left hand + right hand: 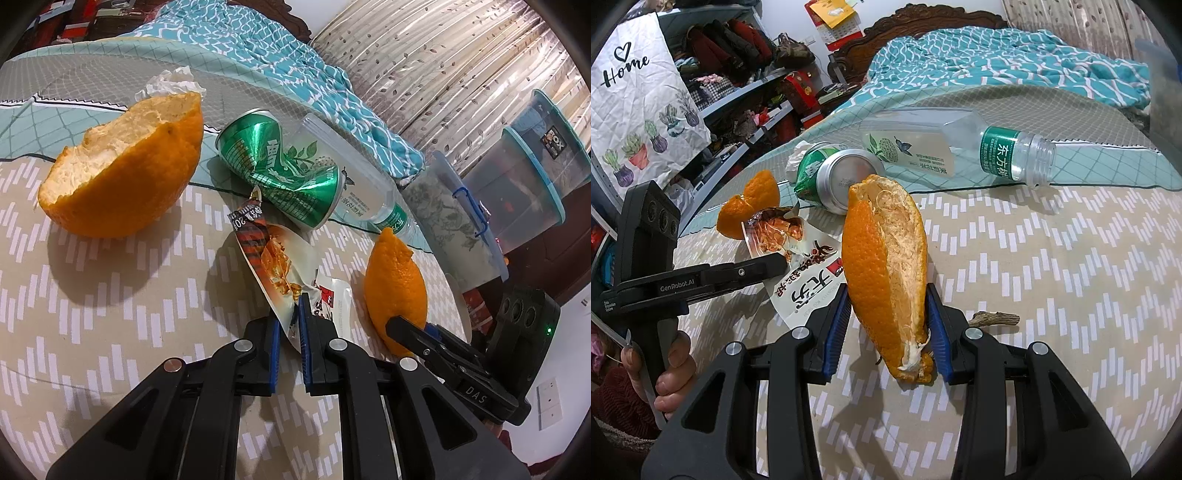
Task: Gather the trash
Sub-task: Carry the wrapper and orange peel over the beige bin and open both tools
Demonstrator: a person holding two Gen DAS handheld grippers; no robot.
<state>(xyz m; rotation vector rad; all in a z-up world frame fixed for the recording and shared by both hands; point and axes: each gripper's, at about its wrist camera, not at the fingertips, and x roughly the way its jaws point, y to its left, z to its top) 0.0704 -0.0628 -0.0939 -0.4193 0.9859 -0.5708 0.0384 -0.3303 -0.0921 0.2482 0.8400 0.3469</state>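
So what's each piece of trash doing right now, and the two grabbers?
Left gripper: shut on the snack wrapper.
Right gripper: shut on an orange peel.
Big orange peel: lying loose, hollow side up.
Green can: crushed, on its side.
Plastic bottle: lying down, cap off.

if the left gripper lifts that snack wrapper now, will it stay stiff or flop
The snack wrapper looks like thin, creased foil, so it will probably droop. The left gripper pinches only one edge, so it may swing. It looks torn open and flat, so likely very light.
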